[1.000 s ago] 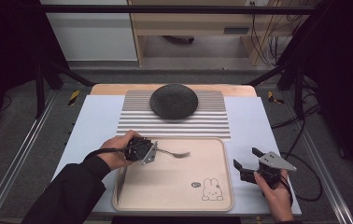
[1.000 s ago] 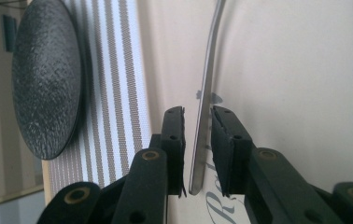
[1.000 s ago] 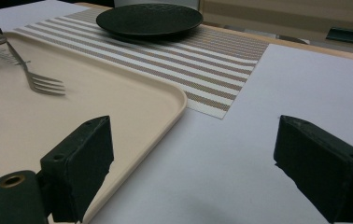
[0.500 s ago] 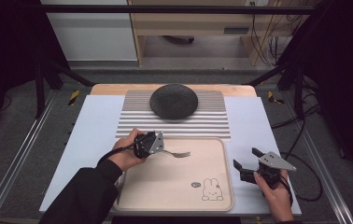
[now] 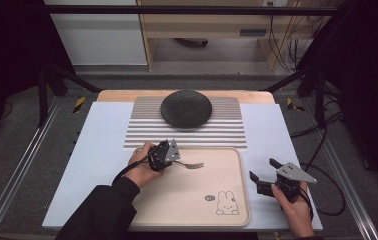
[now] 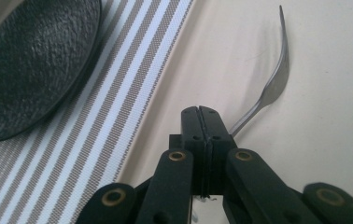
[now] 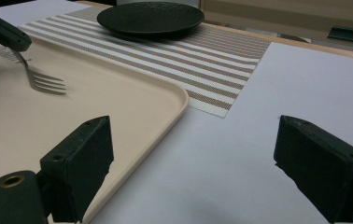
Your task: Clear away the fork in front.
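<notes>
In the left gripper view, the jaws of the left gripper (image 6: 201, 112) are pressed fully together on the handle of a fork (image 6: 272, 84), whose tines reach to the upper right of the frame. In the high view the fork (image 5: 191, 164) is seen at the upper left part of the beige tray (image 5: 237, 200). The right gripper (image 5: 263, 175) is held wide open with nothing between its jaws, at the lower right, beside the tray. A black plate (image 5: 186, 107) is placed on the striped mat (image 5: 142, 132) at upper centre.
</notes>
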Demonstrator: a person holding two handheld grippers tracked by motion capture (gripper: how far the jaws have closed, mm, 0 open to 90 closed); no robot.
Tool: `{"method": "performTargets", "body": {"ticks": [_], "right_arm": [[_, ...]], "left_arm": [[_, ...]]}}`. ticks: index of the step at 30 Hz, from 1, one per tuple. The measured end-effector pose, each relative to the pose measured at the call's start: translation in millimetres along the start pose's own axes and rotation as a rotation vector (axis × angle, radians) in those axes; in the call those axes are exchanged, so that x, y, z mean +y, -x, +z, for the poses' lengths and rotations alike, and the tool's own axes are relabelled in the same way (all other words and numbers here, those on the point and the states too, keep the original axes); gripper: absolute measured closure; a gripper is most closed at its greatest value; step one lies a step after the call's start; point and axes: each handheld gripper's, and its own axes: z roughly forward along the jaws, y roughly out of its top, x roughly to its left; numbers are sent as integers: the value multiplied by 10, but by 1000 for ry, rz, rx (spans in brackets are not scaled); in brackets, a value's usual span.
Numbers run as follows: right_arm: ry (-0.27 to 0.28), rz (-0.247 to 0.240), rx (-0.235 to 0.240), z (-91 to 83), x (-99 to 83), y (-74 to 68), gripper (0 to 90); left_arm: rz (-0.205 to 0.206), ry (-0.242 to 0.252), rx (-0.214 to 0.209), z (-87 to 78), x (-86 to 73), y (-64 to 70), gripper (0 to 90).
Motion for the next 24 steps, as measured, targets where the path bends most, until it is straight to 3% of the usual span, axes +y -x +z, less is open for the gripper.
{"method": "performTargets", "body": {"ticks": [9, 24], "right_arm": [[-2, 2, 1, 2, -1, -4, 123], [-2, 3, 2, 1, -3, 0, 122]], "left_arm": [[-64, 12, -15, 76, 22, 27, 900], [-101, 9, -30, 173, 57, 47, 900]]}}
